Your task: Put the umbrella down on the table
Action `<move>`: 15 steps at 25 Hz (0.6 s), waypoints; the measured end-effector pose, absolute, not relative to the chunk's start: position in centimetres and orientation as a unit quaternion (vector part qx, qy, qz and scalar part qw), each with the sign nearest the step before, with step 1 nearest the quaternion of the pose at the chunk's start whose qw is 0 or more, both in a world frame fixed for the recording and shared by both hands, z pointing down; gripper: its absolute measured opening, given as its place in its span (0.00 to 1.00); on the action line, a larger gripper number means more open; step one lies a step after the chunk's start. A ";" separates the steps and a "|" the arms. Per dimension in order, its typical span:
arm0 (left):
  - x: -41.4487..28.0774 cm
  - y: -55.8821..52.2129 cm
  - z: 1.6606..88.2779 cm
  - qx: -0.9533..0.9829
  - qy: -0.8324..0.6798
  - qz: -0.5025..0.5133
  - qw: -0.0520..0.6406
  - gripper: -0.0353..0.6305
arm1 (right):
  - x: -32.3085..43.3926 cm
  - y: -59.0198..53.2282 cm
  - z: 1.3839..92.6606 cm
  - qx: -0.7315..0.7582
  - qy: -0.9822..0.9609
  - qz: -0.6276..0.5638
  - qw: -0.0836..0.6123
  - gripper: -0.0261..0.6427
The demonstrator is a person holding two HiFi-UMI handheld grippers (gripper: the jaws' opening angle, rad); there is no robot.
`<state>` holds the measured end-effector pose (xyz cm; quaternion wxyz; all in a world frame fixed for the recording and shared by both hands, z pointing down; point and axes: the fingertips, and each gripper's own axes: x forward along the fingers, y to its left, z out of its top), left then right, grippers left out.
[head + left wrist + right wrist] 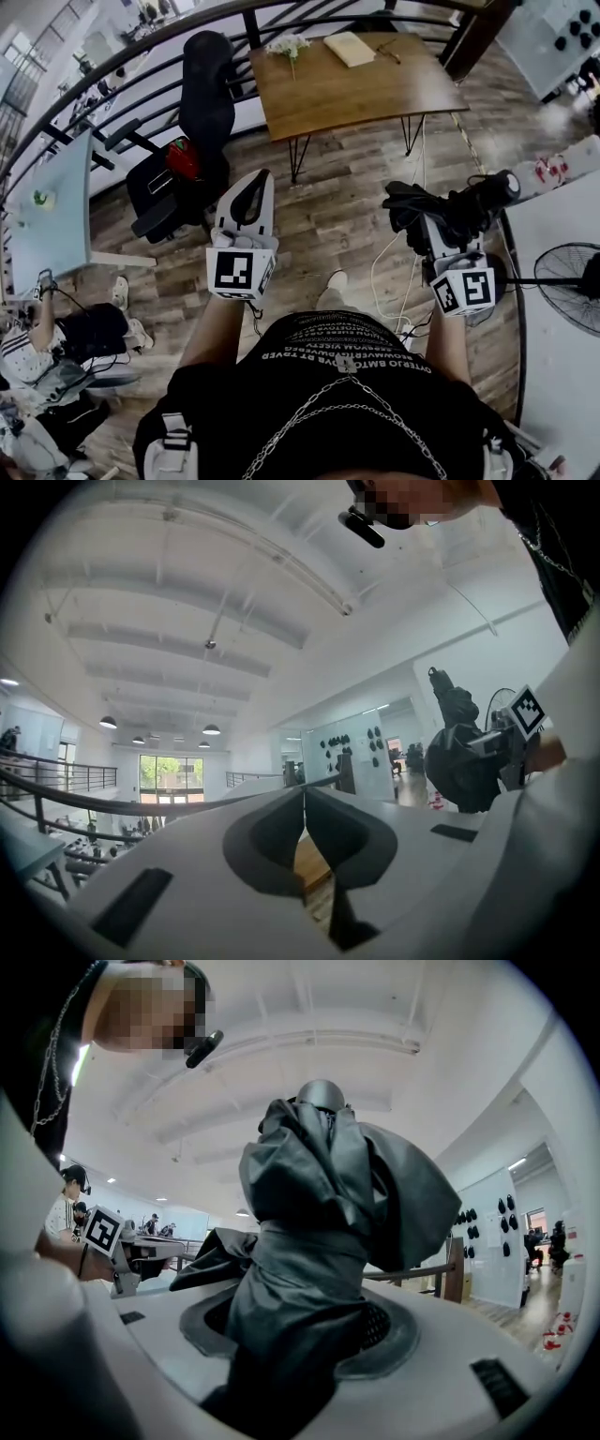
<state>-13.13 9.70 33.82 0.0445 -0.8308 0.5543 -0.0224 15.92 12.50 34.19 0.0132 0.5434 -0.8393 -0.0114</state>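
Folded umbrella [319,1204] pinched in right tongs [298,1330]; left tongs [303,841] pressed together, empty. Bench [347,98] well ahead: umbrella should be kept level, lowered flat, then released.

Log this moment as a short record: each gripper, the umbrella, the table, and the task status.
left gripper: jaws together, nothing between them
right gripper: closed on the folded dark grey fabric umbrella
umbrella position: carried above the floor, apart from the table
table: brown wooden table on thin black legs, ahead of the person; white flowers and a tan notebook lie at its far edge, near part bare
task status: umbrella not yet set down
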 end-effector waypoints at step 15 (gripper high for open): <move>-6.9 5.1 31.0 -0.816 0.572 -0.023 0.078 0.10 | 21.9 6.9 34.1 0.508 -0.861 -0.020 0.006 0.43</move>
